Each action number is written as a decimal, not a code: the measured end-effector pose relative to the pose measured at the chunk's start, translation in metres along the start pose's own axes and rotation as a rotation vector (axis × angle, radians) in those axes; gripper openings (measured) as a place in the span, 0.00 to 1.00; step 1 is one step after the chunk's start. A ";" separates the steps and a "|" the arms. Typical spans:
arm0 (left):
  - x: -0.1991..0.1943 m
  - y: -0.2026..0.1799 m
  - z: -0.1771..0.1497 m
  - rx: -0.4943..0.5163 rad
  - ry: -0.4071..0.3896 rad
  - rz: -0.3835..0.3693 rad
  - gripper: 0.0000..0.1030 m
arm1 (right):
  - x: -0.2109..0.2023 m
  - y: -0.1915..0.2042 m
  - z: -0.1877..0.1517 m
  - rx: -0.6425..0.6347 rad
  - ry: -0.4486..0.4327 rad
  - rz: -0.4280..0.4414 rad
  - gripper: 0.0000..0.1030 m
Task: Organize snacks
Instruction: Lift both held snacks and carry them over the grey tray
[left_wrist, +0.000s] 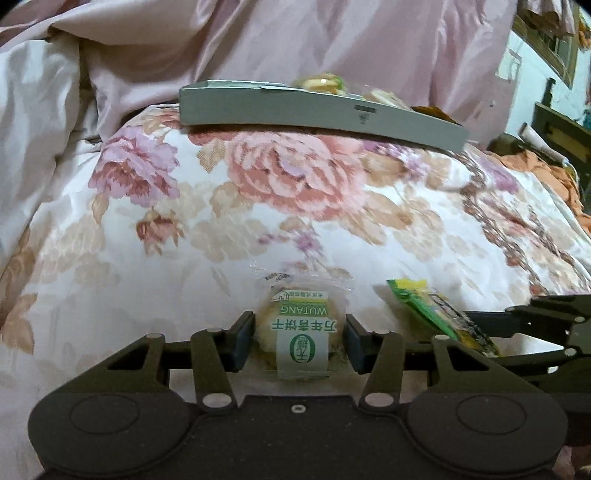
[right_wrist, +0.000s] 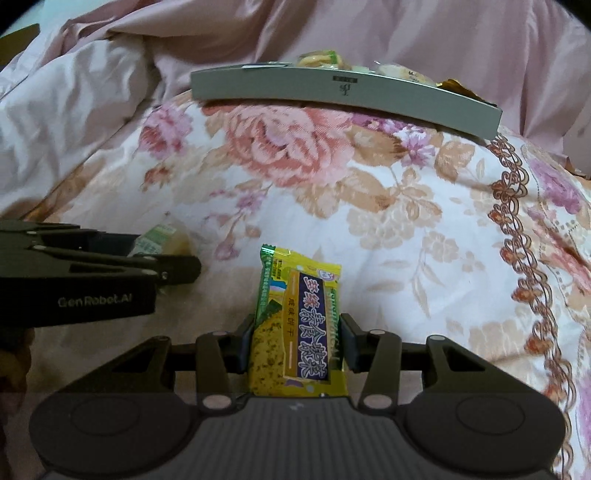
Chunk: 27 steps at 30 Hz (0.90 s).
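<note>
the grey box (left_wrist: 317, 114) on the bed (left_wrist: 332, 206) already holds several snacks. the left claw (left_wrist: 299, 341) is closed on a round biscuit pack (left_wrist: 301, 332) and the right claw (right_wrist: 297, 341) on a yellow cracker pack (right_wrist: 299, 325); both, i judge, have yet to go in.

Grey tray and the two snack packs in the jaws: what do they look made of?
Grey tray: probably matte cardboard, with flat thin walls and a small printed mark. Biscuit pack: clear glossy plastic film, the biscuit visible through it. Yellow-green cracker pack: shiny printed plastic or foil film with a crimped end.

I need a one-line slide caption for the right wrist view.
Right gripper holds a yellow cracker packet above a floral quilt, facing a grey snack box.
</note>
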<state>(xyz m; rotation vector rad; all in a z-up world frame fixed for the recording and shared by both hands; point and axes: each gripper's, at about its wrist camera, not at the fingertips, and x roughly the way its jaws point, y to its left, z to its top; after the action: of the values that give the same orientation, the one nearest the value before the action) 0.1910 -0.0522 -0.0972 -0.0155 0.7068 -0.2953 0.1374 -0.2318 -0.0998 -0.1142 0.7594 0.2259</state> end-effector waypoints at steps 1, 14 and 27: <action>-0.004 -0.002 -0.003 -0.004 0.002 -0.006 0.50 | -0.004 0.001 -0.004 -0.002 0.001 0.000 0.48; -0.029 -0.006 -0.028 -0.176 0.014 -0.058 0.50 | -0.040 0.008 -0.028 -0.019 -0.016 -0.073 0.48; -0.043 -0.012 -0.007 -0.220 -0.056 -0.034 0.50 | -0.051 0.004 -0.017 -0.020 -0.127 -0.065 0.48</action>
<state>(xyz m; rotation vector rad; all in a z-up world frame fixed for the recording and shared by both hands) 0.1519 -0.0515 -0.0735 -0.2445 0.6812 -0.2471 0.0890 -0.2393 -0.0766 -0.1417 0.6263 0.1775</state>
